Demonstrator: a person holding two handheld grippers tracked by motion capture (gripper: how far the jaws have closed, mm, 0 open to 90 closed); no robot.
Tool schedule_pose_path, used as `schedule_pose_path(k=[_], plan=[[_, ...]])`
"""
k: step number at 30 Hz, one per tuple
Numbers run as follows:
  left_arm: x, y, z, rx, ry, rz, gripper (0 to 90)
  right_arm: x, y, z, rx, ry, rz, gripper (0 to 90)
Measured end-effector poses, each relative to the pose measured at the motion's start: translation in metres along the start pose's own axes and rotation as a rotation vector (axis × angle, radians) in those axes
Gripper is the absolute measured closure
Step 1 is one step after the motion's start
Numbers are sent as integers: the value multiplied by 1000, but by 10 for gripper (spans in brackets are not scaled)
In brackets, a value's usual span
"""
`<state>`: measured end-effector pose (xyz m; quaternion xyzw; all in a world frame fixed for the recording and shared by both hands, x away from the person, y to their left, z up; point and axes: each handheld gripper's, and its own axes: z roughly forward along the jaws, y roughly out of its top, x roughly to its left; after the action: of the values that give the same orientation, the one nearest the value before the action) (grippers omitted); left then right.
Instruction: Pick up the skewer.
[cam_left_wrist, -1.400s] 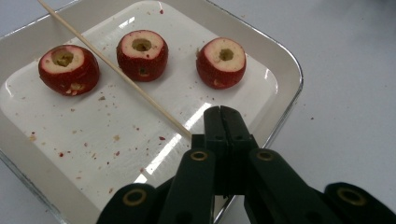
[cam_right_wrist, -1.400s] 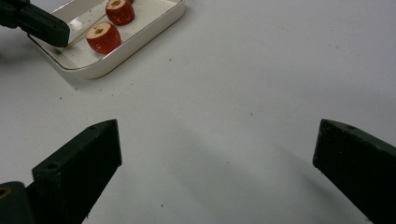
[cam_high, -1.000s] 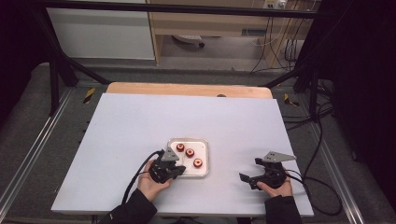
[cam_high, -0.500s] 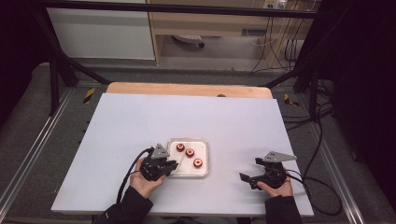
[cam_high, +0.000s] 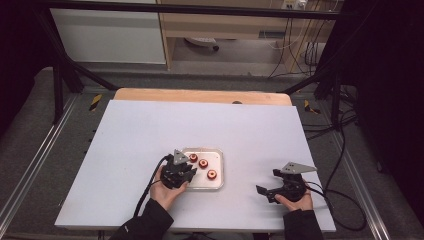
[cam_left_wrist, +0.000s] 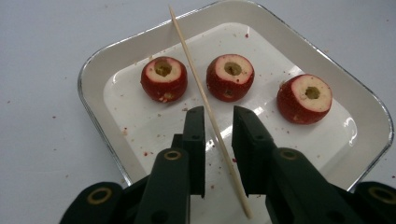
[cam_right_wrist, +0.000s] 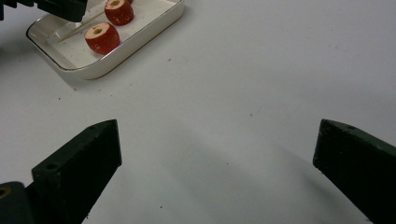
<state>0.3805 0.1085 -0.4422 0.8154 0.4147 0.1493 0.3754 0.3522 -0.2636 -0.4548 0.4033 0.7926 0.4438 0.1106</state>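
Note:
A white tray (cam_left_wrist: 107, 56) holds three red cored fruits (cam_left_wrist: 164, 78) (cam_left_wrist: 230, 77) (cam_left_wrist: 304, 98) in a row. A thin wooden skewer (cam_left_wrist: 201, 93) lies slanted across the tray between the first two fruits. My left gripper (cam_left_wrist: 218, 112) hovers over the tray's near part. Its jaws have just been opening, and the skewer runs loose through the narrow gap between them. In the high view the left gripper (cam_high: 186, 166) is at the tray's (cam_high: 220, 170) left edge. My right gripper (cam_right_wrist: 217, 135) rests wide open and empty on the table, to the right of the tray (cam_right_wrist: 140, 42).
The white tabletop (cam_high: 150, 130) spreads out around the tray, with a wooden strip (cam_high: 200, 96) along its far edge. Red crumbs dot the tray floor. Cables trail from both grippers toward the table's near edge.
The left hand has shifted slightly at the tray's left edge. The right hand has kept still.

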Motion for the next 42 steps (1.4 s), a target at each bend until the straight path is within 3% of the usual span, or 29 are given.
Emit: schedule_pose_path(k=[16, 23, 30, 36, 42], plan=[[-9, -4, 8, 4, 73, -52, 844, 0, 0, 0, -3, 4, 4, 16], [-7, -6, 7, -14, 81, -78, 880, 0, 0, 0, -2, 4, 4, 16], [-3, -6, 0, -44, 70, -75, 884, 1, 0, 0, 1, 4, -1, 16], [3, -7, -9, -55, 29, -61, 884, 1, 0, 0, 3, 0, -3, 15], [10, -9, -17, -52, -15, -22, 884, 4, 2, 2, 11, 1, -23, 8]])
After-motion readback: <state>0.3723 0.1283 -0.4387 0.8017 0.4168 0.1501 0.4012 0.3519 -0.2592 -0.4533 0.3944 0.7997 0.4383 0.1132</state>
